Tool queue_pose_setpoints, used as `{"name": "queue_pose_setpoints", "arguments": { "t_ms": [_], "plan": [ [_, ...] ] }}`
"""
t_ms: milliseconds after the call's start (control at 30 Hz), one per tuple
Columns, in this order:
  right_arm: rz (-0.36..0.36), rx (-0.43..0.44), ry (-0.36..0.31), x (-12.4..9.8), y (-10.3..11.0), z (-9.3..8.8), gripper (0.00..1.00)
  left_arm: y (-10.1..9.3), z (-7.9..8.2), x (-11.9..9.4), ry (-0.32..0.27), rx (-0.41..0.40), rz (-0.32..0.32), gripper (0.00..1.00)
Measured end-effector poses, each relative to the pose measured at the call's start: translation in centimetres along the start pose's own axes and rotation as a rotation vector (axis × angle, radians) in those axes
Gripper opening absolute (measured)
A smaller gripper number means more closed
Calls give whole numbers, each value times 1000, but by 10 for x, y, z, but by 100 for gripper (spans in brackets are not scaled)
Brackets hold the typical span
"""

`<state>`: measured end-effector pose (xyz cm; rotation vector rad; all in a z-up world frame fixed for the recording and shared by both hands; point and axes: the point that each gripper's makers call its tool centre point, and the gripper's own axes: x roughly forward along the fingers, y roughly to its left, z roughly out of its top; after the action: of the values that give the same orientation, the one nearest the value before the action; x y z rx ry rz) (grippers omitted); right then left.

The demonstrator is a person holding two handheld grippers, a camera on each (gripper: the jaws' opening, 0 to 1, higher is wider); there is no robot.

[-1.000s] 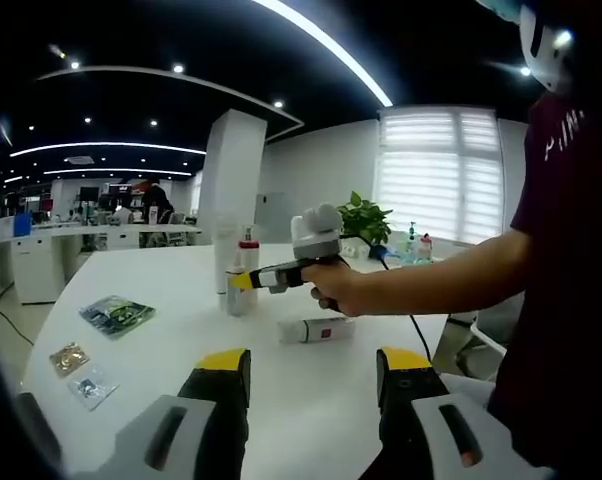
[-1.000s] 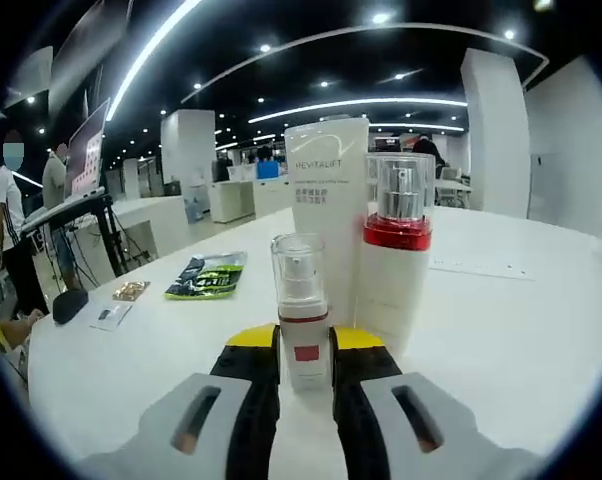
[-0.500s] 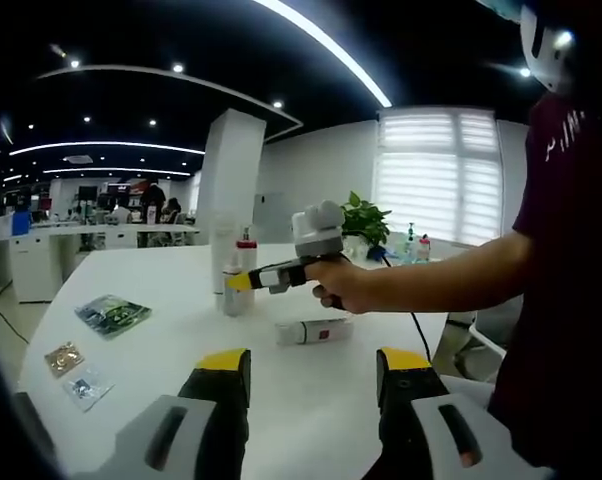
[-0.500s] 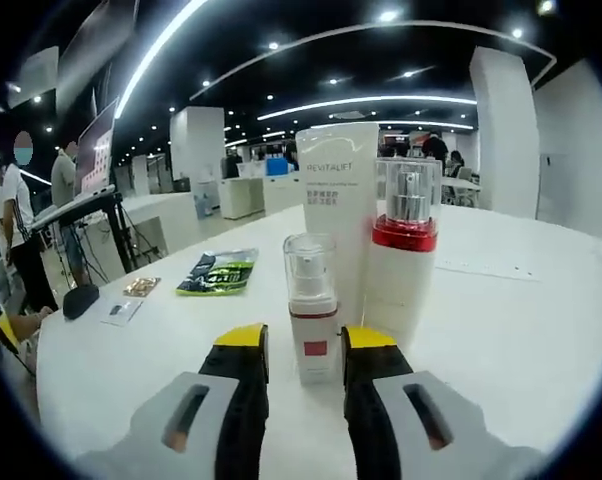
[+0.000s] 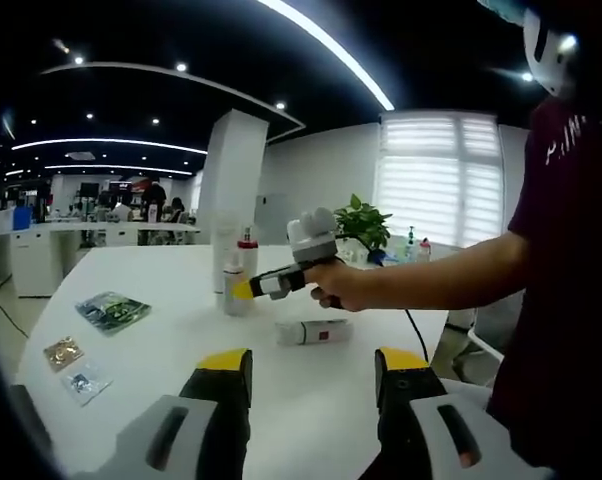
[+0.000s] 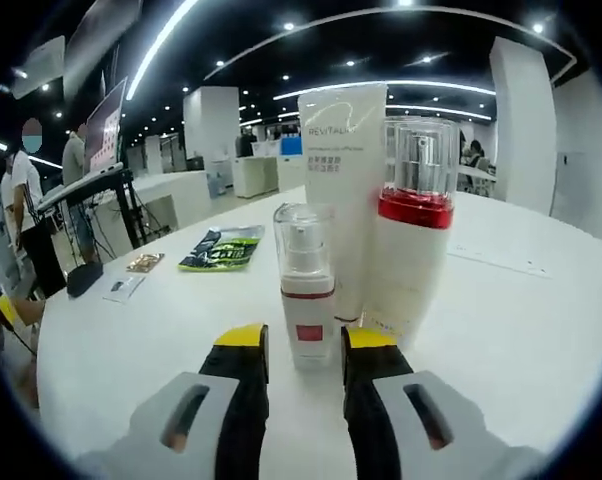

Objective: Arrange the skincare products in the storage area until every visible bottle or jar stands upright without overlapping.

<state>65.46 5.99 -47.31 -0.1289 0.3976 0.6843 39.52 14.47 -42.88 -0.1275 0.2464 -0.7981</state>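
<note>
Right gripper view | right tool (image 6: 303, 350) spread – small pump bottle (image 6: 307, 285) upright between jaws | left tool (image 5: 308, 372) spread

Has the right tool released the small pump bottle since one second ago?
Yes. The right tool now stands open around the small pump bottle, which stands upright beside the tall white tube.

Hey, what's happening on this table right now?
A person is tidying skincare products on a white table with two handheld grippers. The right gripper is open, its jaws on either side of a small pump bottle that stands upright in front of a tall white tube and a red-collared pump bottle. In the left gripper view, one white bottle lies on its side, not yet stood up. The left gripper is open and holds nothing.
</note>
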Motion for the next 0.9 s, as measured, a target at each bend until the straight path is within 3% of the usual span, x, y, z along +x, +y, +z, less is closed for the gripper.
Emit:
{"name": "queue_pose_setpoints", "arguments": {
  "t_ms": [400, 633, 900],
  "plan": [
    [40, 27, 41, -3, 20, -5, 17, 5, 6, 2, -22, -29, 8, 49],
    [11, 26, 44, 7, 14, -8, 36, 5, 1, 1, -16, -40, 13, 49],
    [17, -15, 25, 15, 10, 1, 33, 8, 0, -4, -17, -43, 25, 49]
  ]
}}
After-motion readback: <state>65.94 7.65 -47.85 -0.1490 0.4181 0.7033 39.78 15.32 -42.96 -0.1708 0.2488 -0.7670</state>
